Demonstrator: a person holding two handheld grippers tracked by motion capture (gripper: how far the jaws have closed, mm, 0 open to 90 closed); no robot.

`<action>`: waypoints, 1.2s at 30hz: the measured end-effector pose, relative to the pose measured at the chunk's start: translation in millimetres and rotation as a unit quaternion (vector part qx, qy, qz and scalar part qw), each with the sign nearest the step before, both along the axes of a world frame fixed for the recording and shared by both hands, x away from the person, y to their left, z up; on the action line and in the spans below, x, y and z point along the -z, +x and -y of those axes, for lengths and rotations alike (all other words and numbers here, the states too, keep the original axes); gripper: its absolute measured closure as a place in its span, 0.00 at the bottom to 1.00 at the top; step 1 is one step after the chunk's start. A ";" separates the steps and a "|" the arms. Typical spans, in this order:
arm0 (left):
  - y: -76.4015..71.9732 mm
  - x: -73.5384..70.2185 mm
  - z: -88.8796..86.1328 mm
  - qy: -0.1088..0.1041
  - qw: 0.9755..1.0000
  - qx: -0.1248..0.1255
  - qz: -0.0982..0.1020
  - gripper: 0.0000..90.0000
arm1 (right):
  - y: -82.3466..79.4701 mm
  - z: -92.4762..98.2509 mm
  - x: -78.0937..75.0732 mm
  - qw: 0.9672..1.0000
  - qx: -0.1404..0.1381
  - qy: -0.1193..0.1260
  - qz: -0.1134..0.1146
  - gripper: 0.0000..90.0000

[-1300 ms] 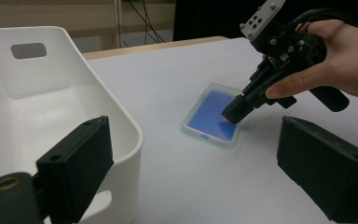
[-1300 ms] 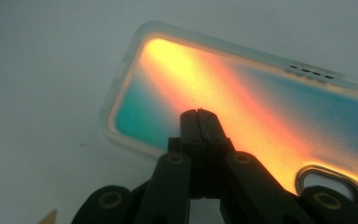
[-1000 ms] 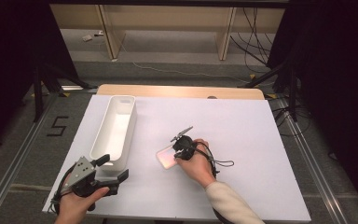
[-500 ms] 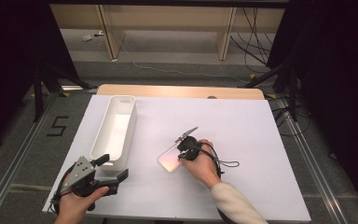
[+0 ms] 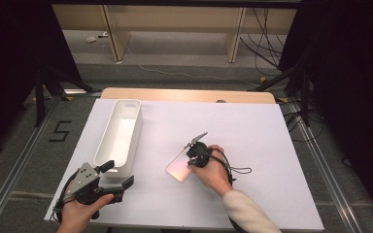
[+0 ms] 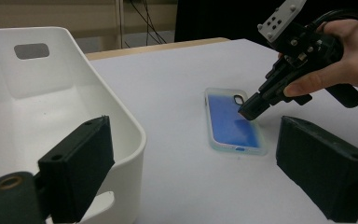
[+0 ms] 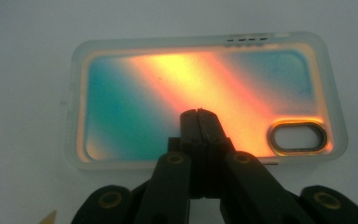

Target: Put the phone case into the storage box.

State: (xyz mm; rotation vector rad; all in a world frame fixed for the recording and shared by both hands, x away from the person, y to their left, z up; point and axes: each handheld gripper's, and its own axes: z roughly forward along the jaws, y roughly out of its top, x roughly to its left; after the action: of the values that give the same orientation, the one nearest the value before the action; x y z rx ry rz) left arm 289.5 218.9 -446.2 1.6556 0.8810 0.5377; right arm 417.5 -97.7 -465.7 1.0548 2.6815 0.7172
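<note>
A white sheet covers the table [image 5: 272, 145], with a strip of bare wood along its far edge and dark floor and rails on both sides. On that sheet lies a phone case [image 5: 178, 168], flat, near the middle and a little toward the person, its clear rim around an iridescent back and its camera cut-out [image 7: 299, 136] at one end. The right gripper [image 7: 198, 112] has its jaws pressed together with nothing between them, and its tip rests on or just over the case's back beside the cut-out; from the left gripper view the tip [image 6: 251, 106] meets the case near its far end. Open sheet surrounds the case on every side, widest toward the right and far edges. To its left stands a long white bin [image 5: 119, 136], well apart from the case, running from the near left toward the far edge. The left gripper [image 5: 114, 177] sits at the near left corner, close to the table's near edge, its jaws spread wide around nothing, one jaw just in front of the bin's near end. Compared with a second ago, the right hand has shifted slightly toward the right along the case, while the left hand and the bin are as they were.
</note>
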 end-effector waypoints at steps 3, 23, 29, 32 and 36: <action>0.3 0.1 0.1 0.002 1.000 0.001 0.001 0.12 | -0.6 -3.4 -4.9 1.000 -0.004 0.012 0.008 1.00; 1.5 0.3 0.5 0.004 1.000 0.009 0.009 0.12 | -23.9 -30.1 2.2 0.998 -0.055 0.004 -0.022 1.00; 1.3 0.3 0.8 0.005 1.000 0.010 0.008 0.12 | -25.1 -27.5 2.5 0.998 -0.055 0.003 -0.025 1.00; 1.5 0.4 0.6 0.004 1.000 0.011 0.009 0.12 | -25.8 -25.4 1.8 0.998 -0.058 -0.002 -0.025 1.00; 1.1 0.2 0.6 0.006 1.000 0.008 0.007 0.12 | -27.7 -21.2 1.4 0.998 -0.057 -0.003 -0.028 1.00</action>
State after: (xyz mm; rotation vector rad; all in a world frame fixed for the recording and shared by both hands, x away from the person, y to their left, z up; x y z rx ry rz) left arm 290.6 218.2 -446.4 1.6658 0.8547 0.5439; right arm 389.8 -76.5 -467.2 0.9416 2.8091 0.7077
